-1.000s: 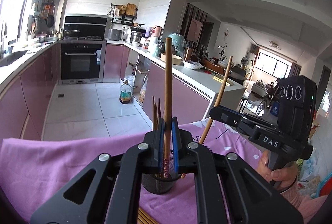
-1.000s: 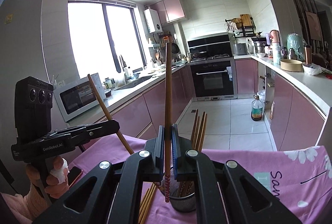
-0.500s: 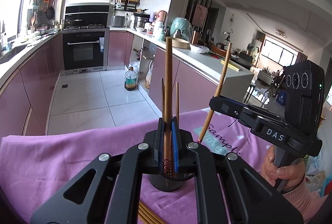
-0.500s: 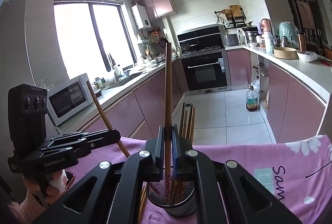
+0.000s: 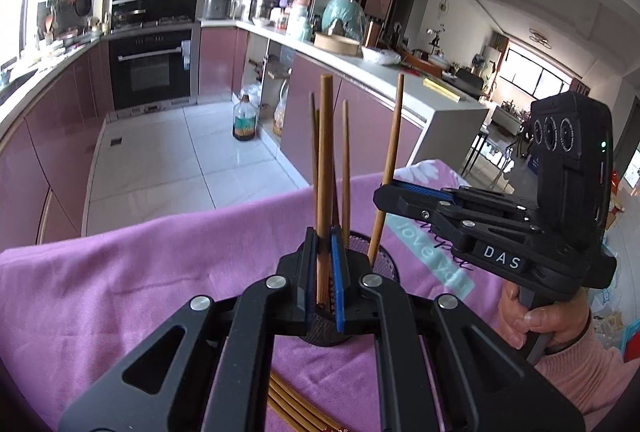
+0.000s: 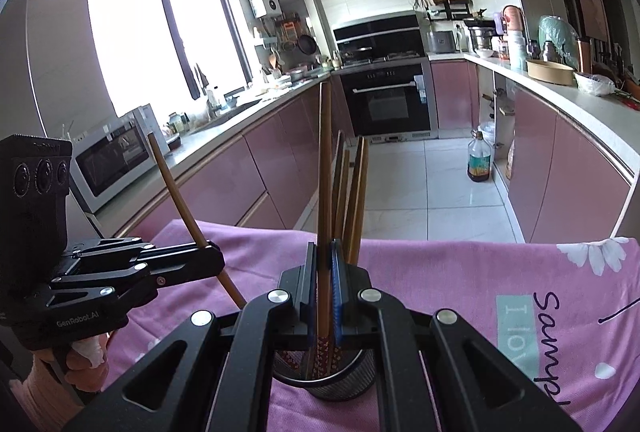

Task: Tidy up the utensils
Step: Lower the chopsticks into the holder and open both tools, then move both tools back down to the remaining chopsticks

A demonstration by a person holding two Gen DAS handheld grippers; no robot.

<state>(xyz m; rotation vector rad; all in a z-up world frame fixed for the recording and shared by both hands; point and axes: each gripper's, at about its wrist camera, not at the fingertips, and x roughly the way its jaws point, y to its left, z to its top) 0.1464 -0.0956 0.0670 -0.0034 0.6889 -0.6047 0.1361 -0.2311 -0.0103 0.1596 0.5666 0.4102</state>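
Both your hands have come down — the left gripper (image 5: 323, 272) and right gripper (image 6: 323, 292), each clamped tight on one upright chopstick (image 5: 325, 168), now dip the tips into the mesh holder (image 6: 344, 372) — release looks next.

Both grippers sink toward the black mesh holder (image 6: 344, 378): the left gripper (image 5: 325, 272) and right gripper (image 6: 324, 288) each lower a brown wooden chopstick (image 5: 325, 168) into it.

Pink-fronted cabinets (image 6: 256, 176) line a white tiled floor (image 6: 440, 188) (bright window (image 6: 160, 32) behind).
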